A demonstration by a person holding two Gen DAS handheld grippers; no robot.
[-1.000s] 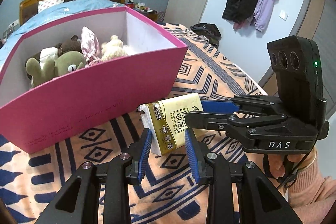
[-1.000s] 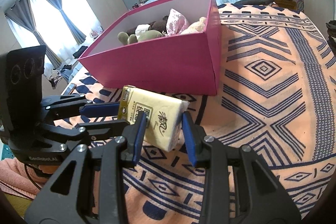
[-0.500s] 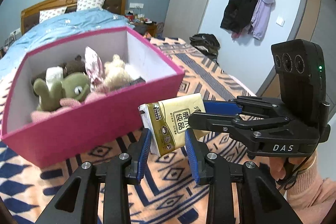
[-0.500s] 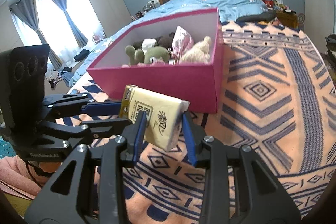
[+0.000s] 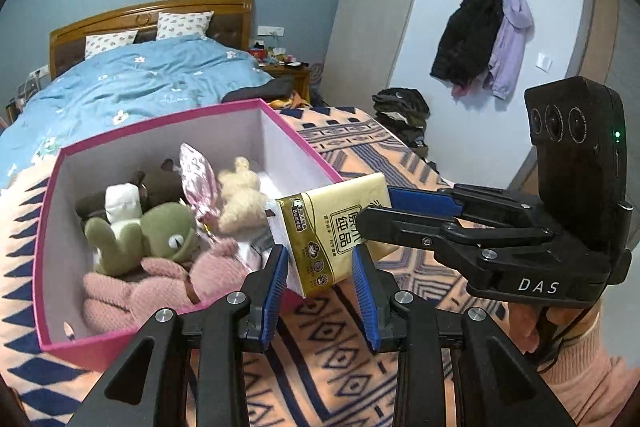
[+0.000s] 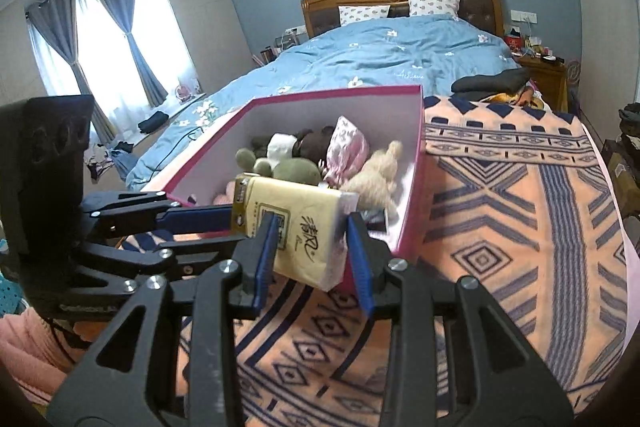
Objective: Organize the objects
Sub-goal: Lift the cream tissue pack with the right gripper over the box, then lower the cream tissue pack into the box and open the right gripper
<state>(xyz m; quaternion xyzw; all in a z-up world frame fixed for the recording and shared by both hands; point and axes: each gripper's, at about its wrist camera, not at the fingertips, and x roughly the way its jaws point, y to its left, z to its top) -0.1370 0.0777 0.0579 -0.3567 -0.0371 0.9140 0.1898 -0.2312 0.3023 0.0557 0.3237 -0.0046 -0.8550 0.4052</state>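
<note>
A yellow tissue pack (image 5: 332, 231) hangs in the air, gripped from two sides. My left gripper (image 5: 320, 267) is shut on its near end. My right gripper (image 6: 312, 245) is shut on its other end, and the pack also shows in the right wrist view (image 6: 298, 227). The pack sits just in front of the near right corner of an open pink box (image 5: 48, 227), above its rim height. The box (image 6: 416, 131) holds several plush toys, among them a green frog (image 5: 160, 231) and a pink one (image 5: 160, 287).
The box stands on an orange and navy patterned blanket (image 6: 520, 227). A bed with a blue duvet (image 6: 380, 59) lies behind it. Coats (image 5: 484, 39) hang on the right wall. A pile of dark clothes (image 5: 400, 111) lies beyond the blanket.
Both grippers have lifted the tissue pack from just above the blanket up to the box's rim height and nearer the box. The inside of the box has come into view.
</note>
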